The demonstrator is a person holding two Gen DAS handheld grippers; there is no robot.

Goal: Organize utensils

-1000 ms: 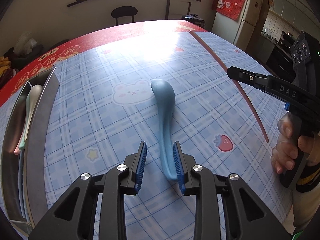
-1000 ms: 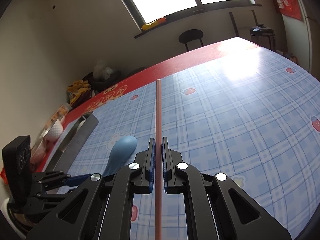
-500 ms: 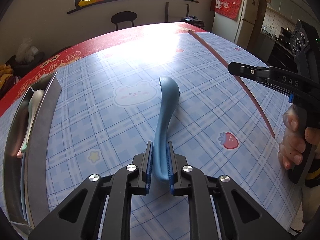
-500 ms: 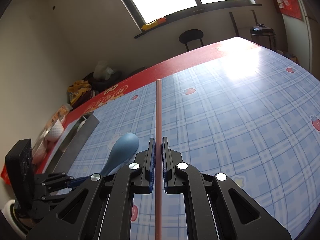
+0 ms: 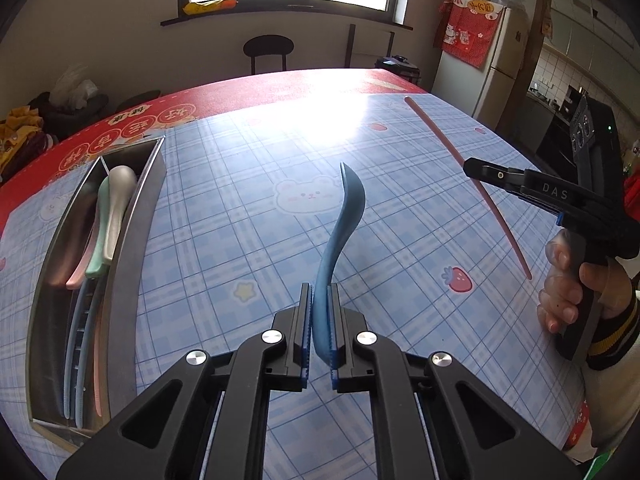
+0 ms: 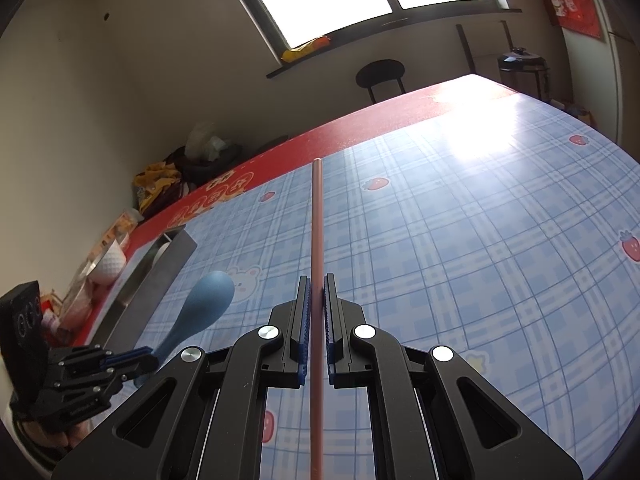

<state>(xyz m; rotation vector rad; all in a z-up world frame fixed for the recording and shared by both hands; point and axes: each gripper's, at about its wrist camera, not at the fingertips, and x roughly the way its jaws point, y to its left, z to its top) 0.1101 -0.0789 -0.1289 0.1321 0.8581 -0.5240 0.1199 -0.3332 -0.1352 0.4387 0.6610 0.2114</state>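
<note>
A: What does the left gripper (image 5: 319, 320) have?

B: It is clamped on the handle of the blue spoon (image 5: 340, 236); the blue pads press the handle from both sides. The spoon is lifted clear of the table (image 5: 400, 200), turned on edge, its bowl pointing away toward the window

A: Where is that relative to the metal tray (image 5: 132, 216)?

B: To the right of the tray, well apart from it. The tray lies along the table's left side, near the red border, and holds pale spoons (image 5: 114, 208) at its far end, with blue and pink chopsticks (image 5: 80, 360) lying lengthwise nearer the camera

A: And the right gripper (image 6: 316, 320)?

B: Closed tight on a pink chopstick (image 6: 317, 220), which runs straight out between the fingers toward the red border and also sticks out behind them. From the left wrist view the same gripper (image 5: 472, 168) is farther right of the tray than the spoon is, with the chopstick (image 5: 444, 136) slanting above the table and the person's hand (image 5: 568, 284) wrapped round the grip

A: Can the right wrist camera see the spoon?

B: Yes, the spoon's bowl (image 6: 208, 296) shows on the left, just right of the tray's long wall (image 6: 160, 280), held by the other gripper (image 6: 136, 358)
</note>
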